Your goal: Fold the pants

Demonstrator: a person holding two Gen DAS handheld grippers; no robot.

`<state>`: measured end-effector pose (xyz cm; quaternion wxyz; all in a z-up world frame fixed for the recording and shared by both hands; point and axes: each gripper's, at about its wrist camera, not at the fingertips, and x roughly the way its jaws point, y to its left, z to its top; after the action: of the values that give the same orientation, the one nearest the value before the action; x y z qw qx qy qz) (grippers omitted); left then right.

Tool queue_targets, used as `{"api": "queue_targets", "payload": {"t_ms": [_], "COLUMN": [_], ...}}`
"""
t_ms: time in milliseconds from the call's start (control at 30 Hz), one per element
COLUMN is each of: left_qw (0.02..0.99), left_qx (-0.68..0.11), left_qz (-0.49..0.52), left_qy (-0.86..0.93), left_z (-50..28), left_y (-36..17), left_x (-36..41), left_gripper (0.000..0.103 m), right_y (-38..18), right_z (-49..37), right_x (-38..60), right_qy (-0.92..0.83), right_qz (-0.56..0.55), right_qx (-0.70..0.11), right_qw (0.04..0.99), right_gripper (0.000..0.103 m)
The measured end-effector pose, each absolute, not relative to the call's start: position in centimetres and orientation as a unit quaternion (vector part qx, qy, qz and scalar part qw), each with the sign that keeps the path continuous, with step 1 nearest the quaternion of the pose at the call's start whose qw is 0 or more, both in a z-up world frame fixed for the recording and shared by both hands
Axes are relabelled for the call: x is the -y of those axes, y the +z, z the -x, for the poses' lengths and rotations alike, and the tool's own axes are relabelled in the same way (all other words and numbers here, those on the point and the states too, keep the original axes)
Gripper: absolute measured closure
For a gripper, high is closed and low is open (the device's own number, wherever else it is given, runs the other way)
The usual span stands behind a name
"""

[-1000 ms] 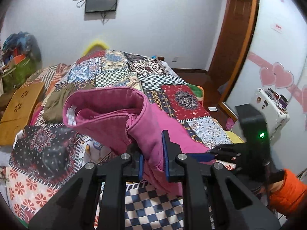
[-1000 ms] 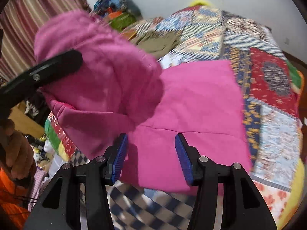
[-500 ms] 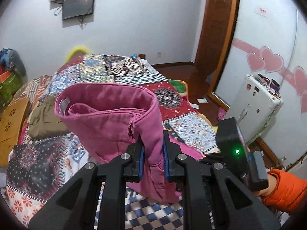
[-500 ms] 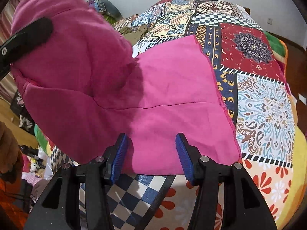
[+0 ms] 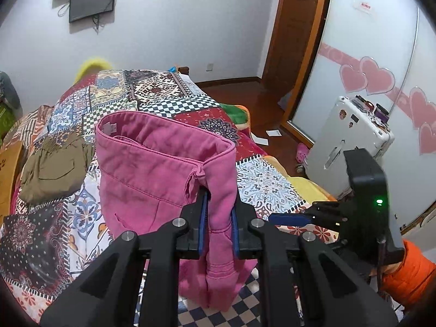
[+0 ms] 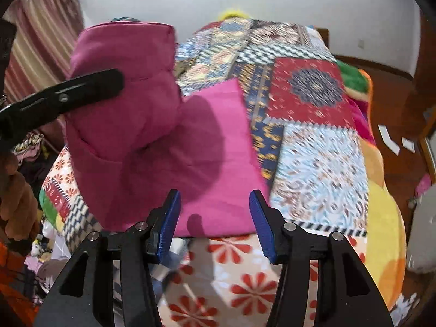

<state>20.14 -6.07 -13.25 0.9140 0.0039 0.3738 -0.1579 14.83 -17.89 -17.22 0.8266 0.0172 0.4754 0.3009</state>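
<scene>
The pink pants (image 5: 152, 174) hang at centre frame in the left view, waistband end lifted above the bed (image 5: 267, 179), the rest lying on the quilt. The left gripper (image 5: 218, 223) has its fingers pinched narrow on a side fold. The right gripper (image 6: 215, 223) hovers with fingers wide, holding nothing. I'd carry the raised end over evenly, matching edges before letting go. A white tag (image 5: 109, 128) inside the waistband is unreadable.
</scene>
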Motion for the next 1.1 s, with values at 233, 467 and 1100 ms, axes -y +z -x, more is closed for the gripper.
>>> {"api": "queue_targets", "payload": {"t_ms": [233,467,1100], "left_qw": [0.906,0.889,0.850], "left_qx": [-0.390,-0.421,-0.493], "left_qz": [-0.005,-0.020,-0.019], "left_qy": [-0.167,-0.180,-0.184], "left_z": [-21.4,-22.8,-24.2], "left_y": [-14.4,-16.3,-20.1], "left_x": [7.2,8.8,11.1], "left_gripper": [0.089,0.089,0.060], "right_y": [-20.0,-18.6,-15.9], "right_z": [-15.4,-16.1,-15.3], "right_x": [17.0,20.3,25.4], "right_qy": [0.303,0.277,0.224], "right_qz": [-0.021,-0.059,-0.089], "right_qx": [-0.503,-0.489,-0.448], "right_qw": [0.809,0.825,0.861], "right_gripper": [0.053,0.053,0.053]}}
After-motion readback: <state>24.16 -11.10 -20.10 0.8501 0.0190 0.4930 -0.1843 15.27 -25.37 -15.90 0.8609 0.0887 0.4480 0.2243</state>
